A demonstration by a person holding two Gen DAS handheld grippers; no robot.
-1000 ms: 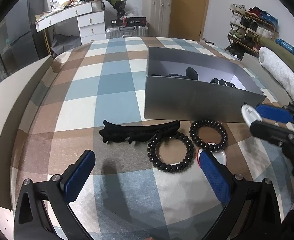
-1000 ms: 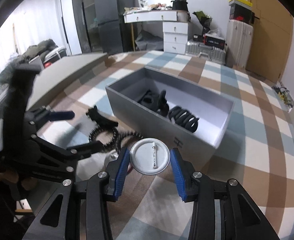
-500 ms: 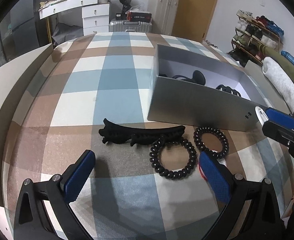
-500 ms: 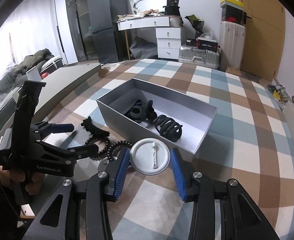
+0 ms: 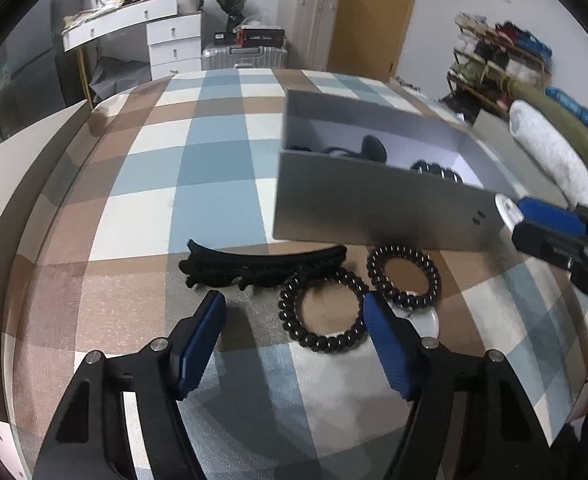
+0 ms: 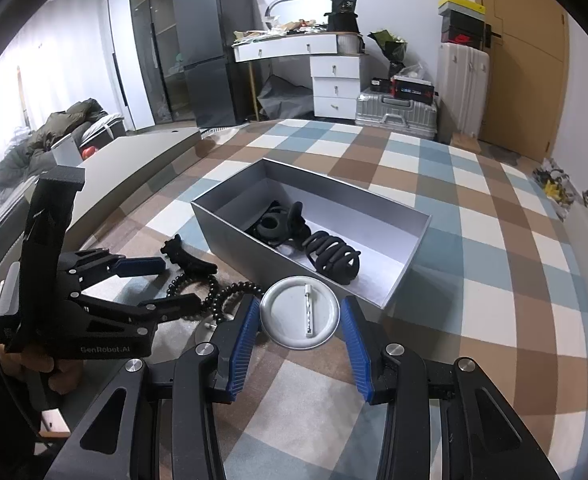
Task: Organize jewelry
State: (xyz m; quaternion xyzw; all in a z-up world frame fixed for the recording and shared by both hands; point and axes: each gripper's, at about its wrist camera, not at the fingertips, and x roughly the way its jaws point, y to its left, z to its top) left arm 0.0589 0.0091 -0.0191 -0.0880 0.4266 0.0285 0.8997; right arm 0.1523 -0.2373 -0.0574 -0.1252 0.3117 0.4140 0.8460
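My right gripper (image 6: 300,318) is shut on a round white pin badge (image 6: 300,312), held above the checked cloth near the grey box's (image 6: 230,226) front corner. The box holds several black hair clips (image 6: 334,258). My left gripper (image 5: 294,312) is open and empty, low over the cloth. Just past it lie a long black hair clip (image 5: 254,266) and two black spiral hair ties (image 5: 322,312) (image 5: 404,282). Another white badge (image 5: 428,322) lies beside its right finger. The right gripper with its badge shows at the right edge of the left wrist view (image 5: 510,210).
The checked cloth (image 5: 198,160) covers a wide flat surface with a grey raised edge (image 5: 18,184) at left. A white desk with drawers, suitcases and a fridge stand behind. A shoe rack and rolled bedding are at the right.
My left gripper's jaws have narrowed and it has moved forward toward the long clip and hair ties. My right gripper has lifted and pulled back a little, still holding the badge.
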